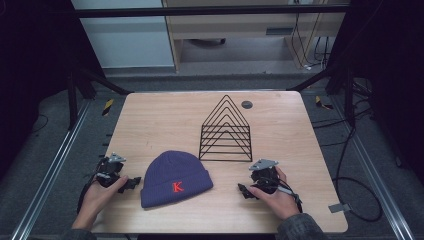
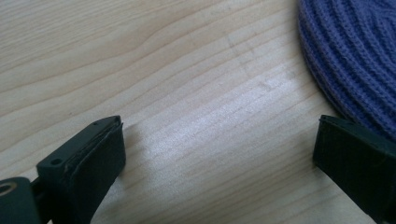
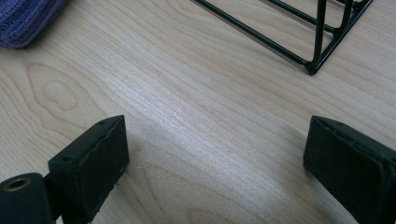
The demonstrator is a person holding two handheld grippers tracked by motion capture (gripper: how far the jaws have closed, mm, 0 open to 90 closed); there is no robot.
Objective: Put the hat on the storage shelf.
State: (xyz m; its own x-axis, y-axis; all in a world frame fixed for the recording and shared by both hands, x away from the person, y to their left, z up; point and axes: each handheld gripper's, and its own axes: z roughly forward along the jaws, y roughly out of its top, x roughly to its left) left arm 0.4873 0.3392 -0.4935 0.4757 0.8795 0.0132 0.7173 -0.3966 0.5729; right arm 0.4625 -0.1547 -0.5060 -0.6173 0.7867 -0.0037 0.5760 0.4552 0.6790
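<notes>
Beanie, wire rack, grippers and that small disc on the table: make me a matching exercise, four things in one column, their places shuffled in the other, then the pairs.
1. beanie
2. wire rack
3. dark round disc
4. right gripper

A. near the table's far edge, beside the rack's peak
B. middle of the table, upright
C. near edge, between both grippers
D. resting on the table, jaws open, nothing between them

Pairs: 1-C, 2-B, 3-A, 4-D
</notes>
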